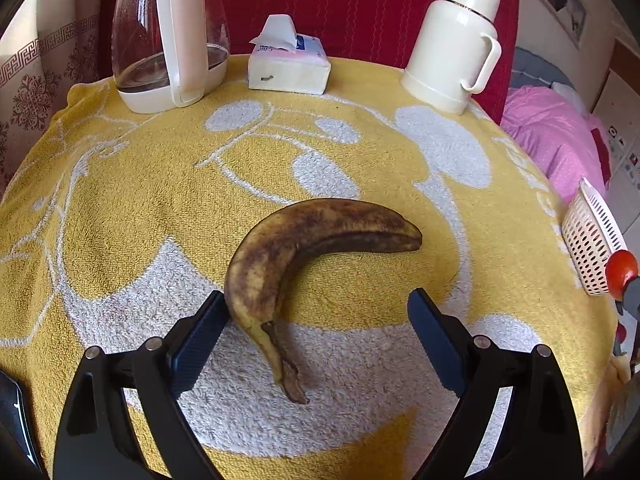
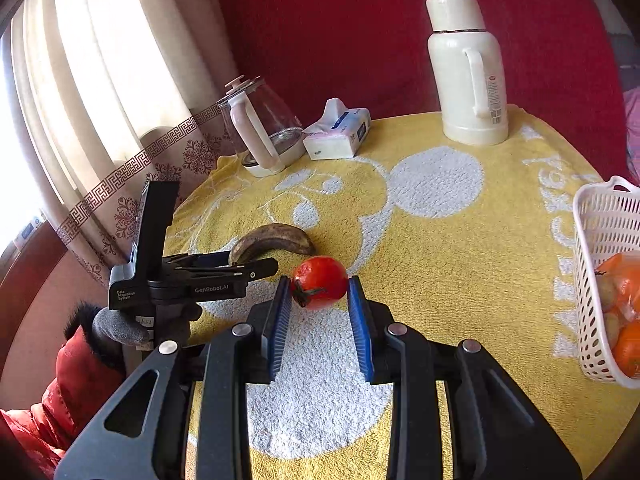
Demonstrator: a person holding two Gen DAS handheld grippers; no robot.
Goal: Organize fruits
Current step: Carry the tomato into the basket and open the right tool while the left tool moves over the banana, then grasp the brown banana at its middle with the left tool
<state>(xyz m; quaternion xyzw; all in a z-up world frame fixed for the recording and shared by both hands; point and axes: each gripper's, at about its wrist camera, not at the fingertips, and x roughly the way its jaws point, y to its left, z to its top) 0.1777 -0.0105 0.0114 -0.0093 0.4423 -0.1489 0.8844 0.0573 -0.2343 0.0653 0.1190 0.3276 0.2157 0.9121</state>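
Observation:
An overripe brown banana (image 1: 304, 248) lies on the yellow towel (image 1: 160, 200). My left gripper (image 1: 316, 300) is open around its stem end, the left finger touching the banana's side. My right gripper (image 2: 319, 284) is shut on a red tomato (image 2: 320, 282) and holds it above the towel. The tomato also shows at the right edge of the left wrist view (image 1: 621, 272). A white perforated basket (image 2: 600, 280) with oranges (image 2: 628, 344) stands at the right. The banana (image 2: 276, 240) and my left gripper (image 2: 224, 272) show in the right wrist view.
A glass kettle (image 1: 168, 40), a tissue box (image 1: 288, 64) and a white thermos (image 1: 456, 40) stand along the table's far edge. A red backdrop rises behind. The basket's corner (image 1: 588, 240) sits at the table's right edge.

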